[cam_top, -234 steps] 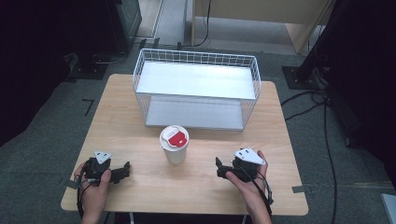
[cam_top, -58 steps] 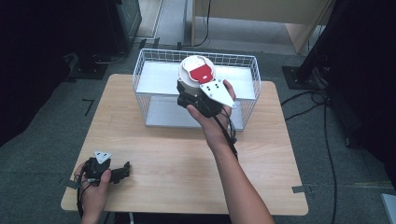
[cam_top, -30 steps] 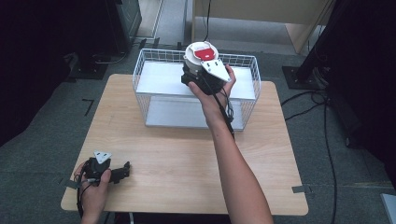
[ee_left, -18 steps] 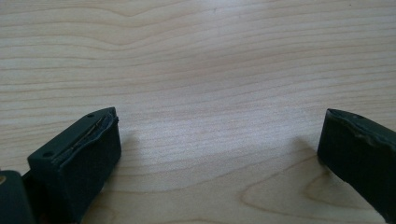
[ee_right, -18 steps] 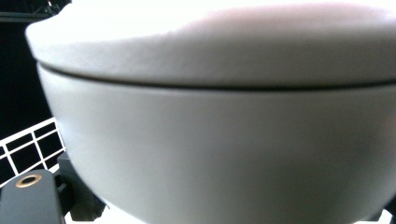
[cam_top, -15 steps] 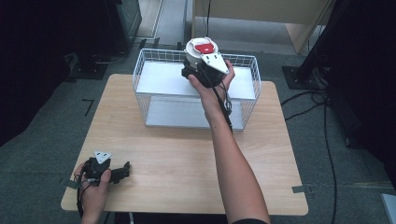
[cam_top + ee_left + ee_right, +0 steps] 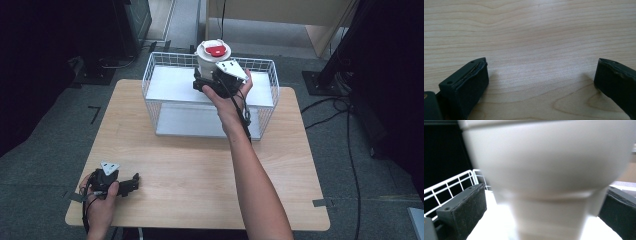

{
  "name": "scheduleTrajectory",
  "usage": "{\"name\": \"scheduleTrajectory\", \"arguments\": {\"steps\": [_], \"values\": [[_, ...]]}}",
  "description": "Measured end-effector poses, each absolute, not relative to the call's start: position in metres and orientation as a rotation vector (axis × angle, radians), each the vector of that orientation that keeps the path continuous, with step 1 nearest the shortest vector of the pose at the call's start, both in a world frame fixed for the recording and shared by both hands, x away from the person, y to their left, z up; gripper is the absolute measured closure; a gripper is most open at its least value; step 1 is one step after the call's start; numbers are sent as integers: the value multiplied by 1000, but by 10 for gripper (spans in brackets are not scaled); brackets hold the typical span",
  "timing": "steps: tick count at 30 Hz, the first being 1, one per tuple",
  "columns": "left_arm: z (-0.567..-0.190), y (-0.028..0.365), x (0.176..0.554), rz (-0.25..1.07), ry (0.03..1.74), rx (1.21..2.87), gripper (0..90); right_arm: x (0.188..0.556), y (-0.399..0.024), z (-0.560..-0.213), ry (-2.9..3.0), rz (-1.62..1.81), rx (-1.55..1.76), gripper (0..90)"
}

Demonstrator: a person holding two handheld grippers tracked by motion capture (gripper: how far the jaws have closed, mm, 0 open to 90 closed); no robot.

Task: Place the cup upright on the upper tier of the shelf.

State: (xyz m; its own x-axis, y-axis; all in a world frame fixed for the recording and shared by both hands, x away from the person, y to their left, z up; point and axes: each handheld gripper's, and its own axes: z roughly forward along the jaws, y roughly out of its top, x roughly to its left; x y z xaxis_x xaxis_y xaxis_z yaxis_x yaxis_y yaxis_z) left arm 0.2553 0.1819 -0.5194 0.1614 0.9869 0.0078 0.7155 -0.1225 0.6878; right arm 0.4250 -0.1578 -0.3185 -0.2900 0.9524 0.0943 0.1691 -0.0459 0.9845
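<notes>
Here the right tool (image 7: 206, 82) holds the white cup (image 7: 212, 59) with the red lid above the far rim of the wire basket (image 7: 165, 102); its base is hidden. The left tool (image 7: 131, 184) rests open on the worktop (image 7: 200, 175), near left.

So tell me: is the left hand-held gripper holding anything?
No, the left hand-held gripper sits open on the bare wooden table, nothing between its jaws.
</notes>
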Motion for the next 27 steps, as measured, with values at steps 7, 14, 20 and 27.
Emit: {"name": "scheduleTrajectory", "arguments": {"steps": [7,14,20,27], "values": [[-519,182,255,650,1610,1901,0,415,-159,-326,1477,1355,1202,139],[-519,182,255,649,1609,1907,0,411,-160,-328,1489,1378,1182,77],[-519,182,255,649,1609,1907,0,401,-160,-334,1550,1345,1143,0],[-519,182,255,649,1609,1907,0,381,-168,-338,1564,1373,1113,0]]}}
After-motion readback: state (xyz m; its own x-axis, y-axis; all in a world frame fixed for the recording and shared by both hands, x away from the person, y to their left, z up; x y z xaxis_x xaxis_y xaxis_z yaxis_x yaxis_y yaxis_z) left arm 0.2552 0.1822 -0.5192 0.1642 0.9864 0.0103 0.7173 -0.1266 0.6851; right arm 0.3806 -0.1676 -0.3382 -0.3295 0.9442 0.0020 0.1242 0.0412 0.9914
